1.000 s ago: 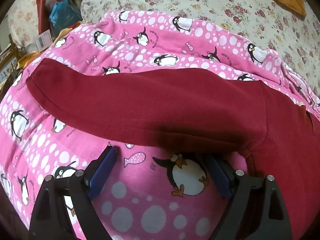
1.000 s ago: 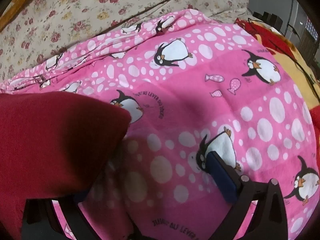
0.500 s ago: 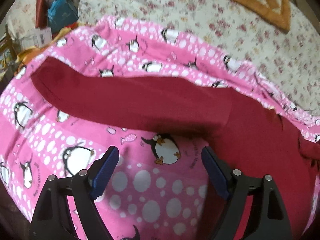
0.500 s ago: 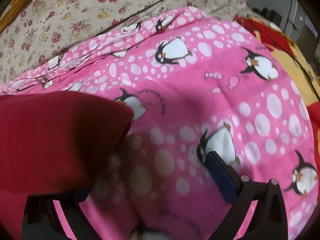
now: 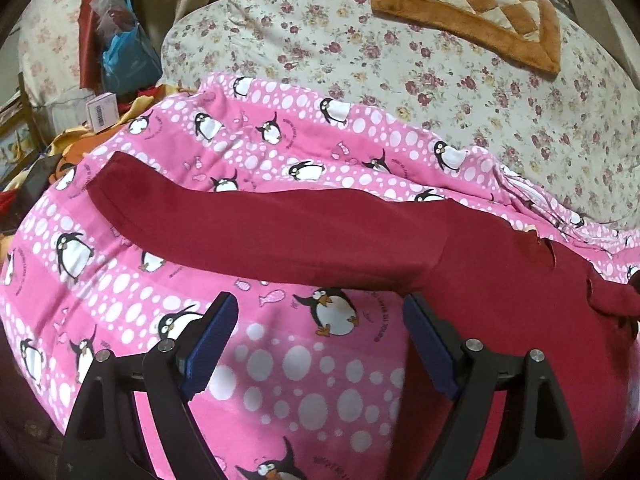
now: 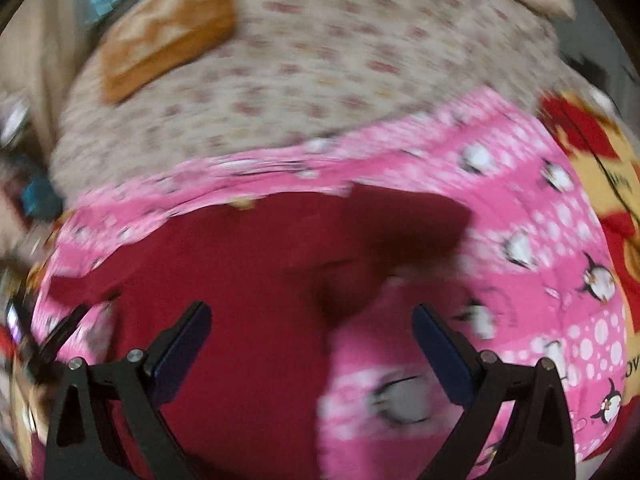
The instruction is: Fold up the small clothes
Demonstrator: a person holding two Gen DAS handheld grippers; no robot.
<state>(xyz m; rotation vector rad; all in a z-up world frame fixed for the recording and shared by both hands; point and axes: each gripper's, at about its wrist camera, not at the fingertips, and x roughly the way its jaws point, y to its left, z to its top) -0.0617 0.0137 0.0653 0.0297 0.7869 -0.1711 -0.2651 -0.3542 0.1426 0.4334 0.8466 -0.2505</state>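
Now | left claw (image 5: 318,322) agape | right claw (image 6: 312,330) agape | maroon garment (image 5: 312,236) flat on penguin blanket (image 5: 320,392)

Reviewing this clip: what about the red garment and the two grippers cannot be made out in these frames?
- Left wrist view: the red garment runs off the right edge, so its full shape is cut off; only one sleeve shows whole.
- Right wrist view: motion blur smears the garment's folds and edges.
- Both views: the left gripper and right gripper stand open, but their height above the pink penguin blanket is unclear.
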